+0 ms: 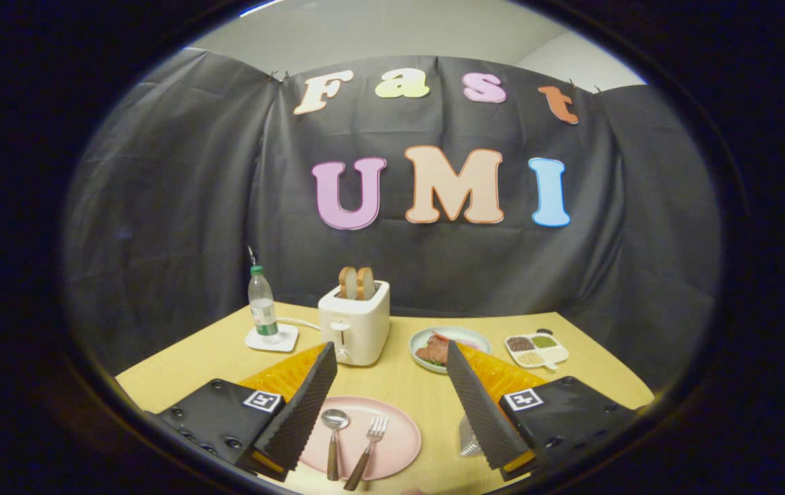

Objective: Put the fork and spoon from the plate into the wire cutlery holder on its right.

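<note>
Low in the frame, the hand-held gripper [389, 405] held its ribbed black fingers [303, 405] wide apart, empty. Between them, on a round pink plate [399, 440], lay a wooden-handled spoon [333, 440] and fork [366, 450]. The wire holder [468, 440] peeked beside the right finger on the pale wooden bench [406, 378].

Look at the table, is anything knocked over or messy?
Nothing stands out. The spoon and fork lie neatly side by side on the pink plate, between the open gripper's fingers. The bottle and toaster stand upright, and nothing looks spilled.
</note>
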{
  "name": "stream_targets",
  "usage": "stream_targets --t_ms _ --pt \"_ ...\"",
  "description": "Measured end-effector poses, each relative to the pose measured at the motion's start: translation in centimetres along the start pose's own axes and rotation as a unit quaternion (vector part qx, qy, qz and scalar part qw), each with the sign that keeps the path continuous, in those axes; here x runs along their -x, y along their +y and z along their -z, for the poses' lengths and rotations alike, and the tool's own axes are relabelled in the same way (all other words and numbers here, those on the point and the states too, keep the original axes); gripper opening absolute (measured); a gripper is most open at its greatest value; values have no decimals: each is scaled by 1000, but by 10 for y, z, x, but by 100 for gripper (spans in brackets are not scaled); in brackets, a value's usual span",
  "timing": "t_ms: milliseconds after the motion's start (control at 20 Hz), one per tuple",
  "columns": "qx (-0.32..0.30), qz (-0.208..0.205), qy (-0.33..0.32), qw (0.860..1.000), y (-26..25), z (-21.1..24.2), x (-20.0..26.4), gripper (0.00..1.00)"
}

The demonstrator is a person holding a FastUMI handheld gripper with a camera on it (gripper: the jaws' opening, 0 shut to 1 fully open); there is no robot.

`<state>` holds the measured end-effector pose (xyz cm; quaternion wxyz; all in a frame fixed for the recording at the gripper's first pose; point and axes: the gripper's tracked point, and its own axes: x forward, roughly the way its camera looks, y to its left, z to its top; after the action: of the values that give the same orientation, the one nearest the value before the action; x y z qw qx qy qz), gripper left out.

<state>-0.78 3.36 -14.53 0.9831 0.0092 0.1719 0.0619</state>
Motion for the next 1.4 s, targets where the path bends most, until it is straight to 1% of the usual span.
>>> stream_targets --t_ms 450,600,850,1000,1150,1400 --pt "13 -16 91 996 8 73 -15 100" --pt "19 -14 116 993 7 95 -19 100" --pt "30 -15 168 985 6 133 -22 100" --pt "49 -6 207 977 1 160 -22 100" --pt "53 -12 234 971 4 176 -23 100" --pt "75 -21 261 962 9 193 -22 100"
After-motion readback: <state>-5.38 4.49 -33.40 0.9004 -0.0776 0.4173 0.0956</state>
